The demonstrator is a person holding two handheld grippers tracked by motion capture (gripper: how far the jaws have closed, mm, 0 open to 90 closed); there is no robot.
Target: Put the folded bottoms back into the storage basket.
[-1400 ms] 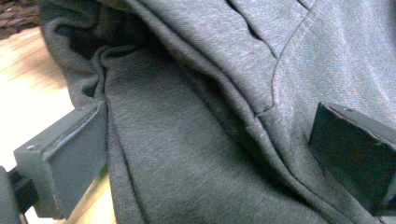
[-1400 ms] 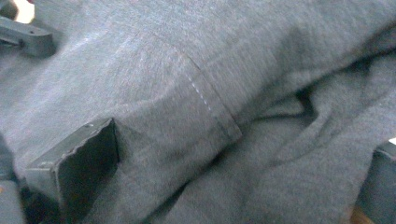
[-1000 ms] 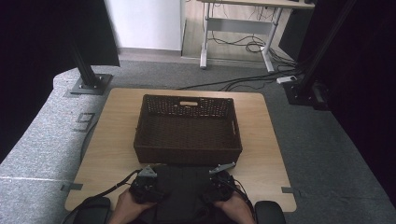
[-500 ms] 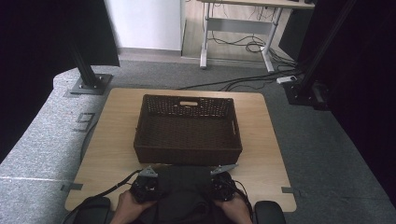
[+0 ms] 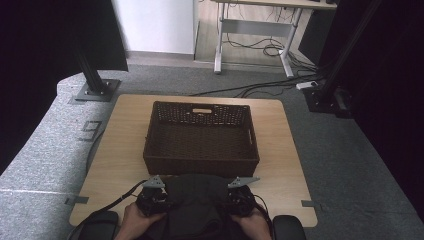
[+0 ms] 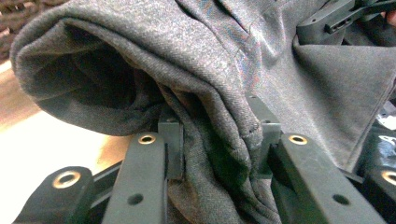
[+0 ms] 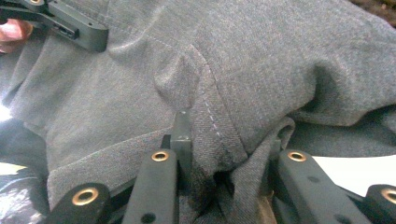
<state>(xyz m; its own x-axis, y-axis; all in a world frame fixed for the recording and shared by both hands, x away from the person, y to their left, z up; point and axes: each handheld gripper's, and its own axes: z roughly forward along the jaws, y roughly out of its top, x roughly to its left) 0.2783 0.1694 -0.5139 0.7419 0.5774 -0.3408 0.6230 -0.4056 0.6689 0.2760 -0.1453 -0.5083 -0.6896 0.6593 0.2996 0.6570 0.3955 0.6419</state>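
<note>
Grey garment [image 5: 195,200] at desk [image 5: 120,150] 6 o'clock, just short of basket [image 5: 200,140]. Left gripper [image 5: 152,192] & right gripper [image 5: 240,192] fingers both pinch cloth folds. Prob. next: lift evenly, keep grip, clear basket's near wall.

High view dim, dark-edged; gripper views sharp, glare on table [image 6: 42,140].

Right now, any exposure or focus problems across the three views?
High view: dim, black curtains crushed, dark garment barely separable from the basket. Left gripper view: tabletop blown out, cloth sharp, near jaws soft. Right gripper view: white patch clipped lower right, weave crisp.
</note>
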